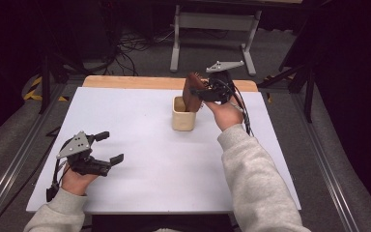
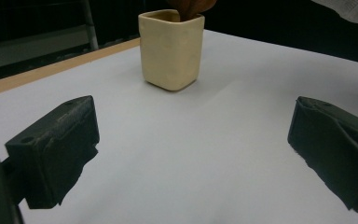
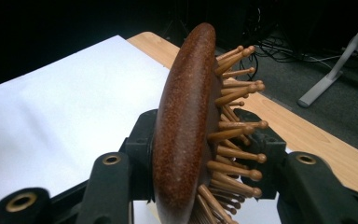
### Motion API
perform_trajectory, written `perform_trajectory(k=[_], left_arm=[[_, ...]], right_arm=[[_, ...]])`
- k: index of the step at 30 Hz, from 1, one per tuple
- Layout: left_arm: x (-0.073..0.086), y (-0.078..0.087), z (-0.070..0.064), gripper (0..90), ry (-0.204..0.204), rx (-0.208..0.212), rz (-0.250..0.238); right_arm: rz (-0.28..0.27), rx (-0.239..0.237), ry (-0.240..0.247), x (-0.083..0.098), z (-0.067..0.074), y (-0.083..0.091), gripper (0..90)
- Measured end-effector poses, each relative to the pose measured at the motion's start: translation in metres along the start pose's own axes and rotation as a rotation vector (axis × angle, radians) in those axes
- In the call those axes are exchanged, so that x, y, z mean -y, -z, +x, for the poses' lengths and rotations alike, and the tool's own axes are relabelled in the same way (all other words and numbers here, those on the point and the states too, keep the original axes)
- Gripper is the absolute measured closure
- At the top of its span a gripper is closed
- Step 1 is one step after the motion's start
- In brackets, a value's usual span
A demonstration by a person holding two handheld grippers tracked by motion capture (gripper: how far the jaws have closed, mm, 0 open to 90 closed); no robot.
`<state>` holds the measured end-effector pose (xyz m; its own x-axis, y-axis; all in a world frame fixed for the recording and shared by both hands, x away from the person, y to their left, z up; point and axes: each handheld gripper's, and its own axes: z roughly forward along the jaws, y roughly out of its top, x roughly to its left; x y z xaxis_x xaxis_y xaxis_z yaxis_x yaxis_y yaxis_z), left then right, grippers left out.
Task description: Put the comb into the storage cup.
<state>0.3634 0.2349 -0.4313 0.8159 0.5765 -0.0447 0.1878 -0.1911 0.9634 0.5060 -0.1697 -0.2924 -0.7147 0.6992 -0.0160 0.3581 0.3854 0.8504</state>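
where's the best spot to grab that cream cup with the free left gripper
Grip the cup across its two flat opposite walls, about mid-height, coming in level from the left gripper's side. It stands upright and squarish, so flat walls suit the jaws. Stay below the rim: the brush, held by the right gripper, stands in it.
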Motion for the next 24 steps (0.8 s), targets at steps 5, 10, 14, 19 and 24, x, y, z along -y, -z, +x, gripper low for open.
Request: perform_trajectory(k=[5,10,14,19,24], left_arm=[[0.0,0.0,0.0,3.0,-0.004,-0.001,-0.001],[0.0,0.0,0.0,3.0,-0.004,0.001,0.0],[0.0,0.0,0.0,3.1,-0.004,0.002,-0.002],[0.0,-0.001,0.0,3.0,0.002,0.005,-0.003],[0.0,-0.001,0.0,3.0,-0.003,0.004,-0.004]], right_arm=[[-0.01,0.0,0.003,0.001,0.0,-0.001,50.3],[-0.009,0.013,0.016,0.0,0.001,0.0,46.4],[-0.015,0.008,0.025,0.001,0.0,0.001,38.1],[-0.05,0.067,0.061,-0.001,-0.002,0.006,17.3],[-0.08,0.106,0.071,-0.001,-0.005,0.013,5.0]])
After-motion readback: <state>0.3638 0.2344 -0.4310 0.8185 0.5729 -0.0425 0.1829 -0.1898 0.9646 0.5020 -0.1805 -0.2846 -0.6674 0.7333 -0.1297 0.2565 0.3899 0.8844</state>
